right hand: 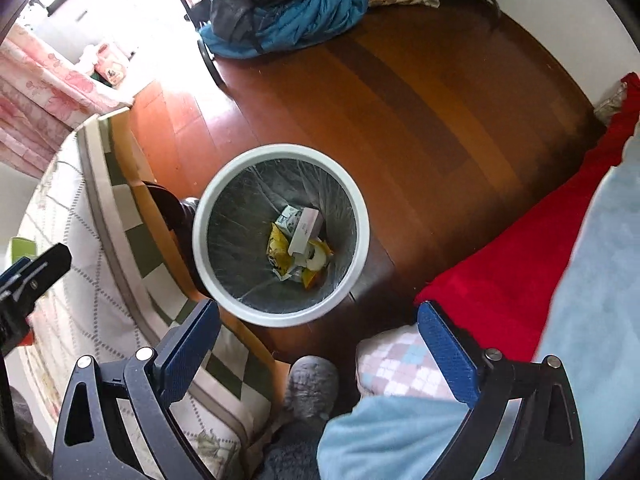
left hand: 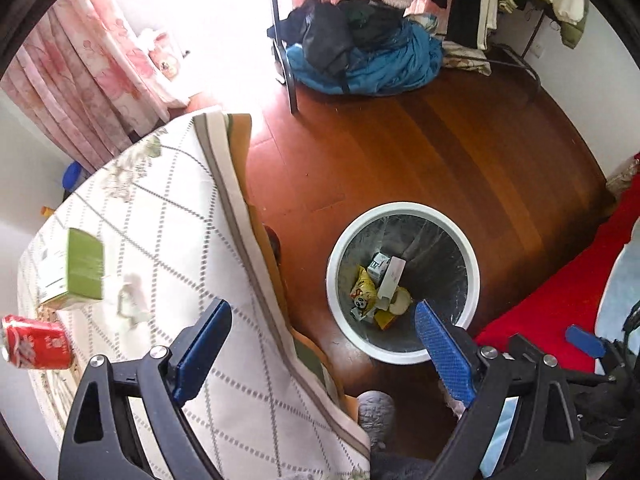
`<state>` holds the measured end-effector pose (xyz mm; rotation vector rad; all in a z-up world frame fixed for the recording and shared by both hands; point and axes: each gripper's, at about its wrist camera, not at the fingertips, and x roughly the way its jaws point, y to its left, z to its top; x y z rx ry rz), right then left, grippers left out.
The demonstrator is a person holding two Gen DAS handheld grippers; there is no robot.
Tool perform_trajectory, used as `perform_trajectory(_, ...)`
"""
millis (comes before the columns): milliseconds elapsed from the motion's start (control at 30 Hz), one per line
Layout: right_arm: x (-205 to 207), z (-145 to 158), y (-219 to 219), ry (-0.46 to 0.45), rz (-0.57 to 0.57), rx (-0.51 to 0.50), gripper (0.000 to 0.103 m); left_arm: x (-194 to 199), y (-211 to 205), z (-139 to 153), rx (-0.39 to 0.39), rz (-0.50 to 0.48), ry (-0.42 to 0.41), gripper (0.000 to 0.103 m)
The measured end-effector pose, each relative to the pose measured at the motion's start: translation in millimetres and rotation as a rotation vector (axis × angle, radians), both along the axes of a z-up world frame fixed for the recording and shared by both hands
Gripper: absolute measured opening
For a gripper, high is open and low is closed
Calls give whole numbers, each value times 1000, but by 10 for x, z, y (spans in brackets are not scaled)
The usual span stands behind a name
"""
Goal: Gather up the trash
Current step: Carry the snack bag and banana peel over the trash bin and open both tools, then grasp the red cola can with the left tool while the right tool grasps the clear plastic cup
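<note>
Holding both grippers, left [left hand: 322, 350] and right [right hand: 318, 346], spread wide and empty, we hover over the bin [right hand: 362, 216], wrappers already inside. At nine o'clock on the table [left hand: 168, 216] wait a red can [left hand: 36, 342] and green carton [left hand: 82, 270]. Both look light; we'd pinch the can's slick, dentable sides gently.

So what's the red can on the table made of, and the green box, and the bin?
The red can looks like thin metal: glossy printed side, pale rim at its end. The green box seems to be cardboard, with flat matte faces and sharp folded edges. The bin is probably plastic, given its smooth white rim, and it is lined with a crinkly, shiny grey bag.
</note>
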<state>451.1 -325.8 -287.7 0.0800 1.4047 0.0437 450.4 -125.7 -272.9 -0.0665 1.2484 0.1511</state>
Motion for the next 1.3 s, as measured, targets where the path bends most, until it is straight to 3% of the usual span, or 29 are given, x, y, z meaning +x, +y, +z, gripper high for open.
perform_trajectory(533,-799,1325,45,-197,3,16,100,-851,14,941,6,27,-191,94)
perform_trajectory(700,-1076,1594,185,-220,-3,106,100,-1181,222,1128,12,97,-226,94)
perform_trajectory(900,-1518,1470,738,-168,86,210,101,-2044,856,1008,72,253,-206,94)
perform_trajectory(1133,-2250,735,1996,30,305,268,100,-3316,1818,123,131,501,22,94)
perform_trajectory(1300,-2625,355,2741,81,401,248,92,-3760,2141,-330,127,604,114,94)
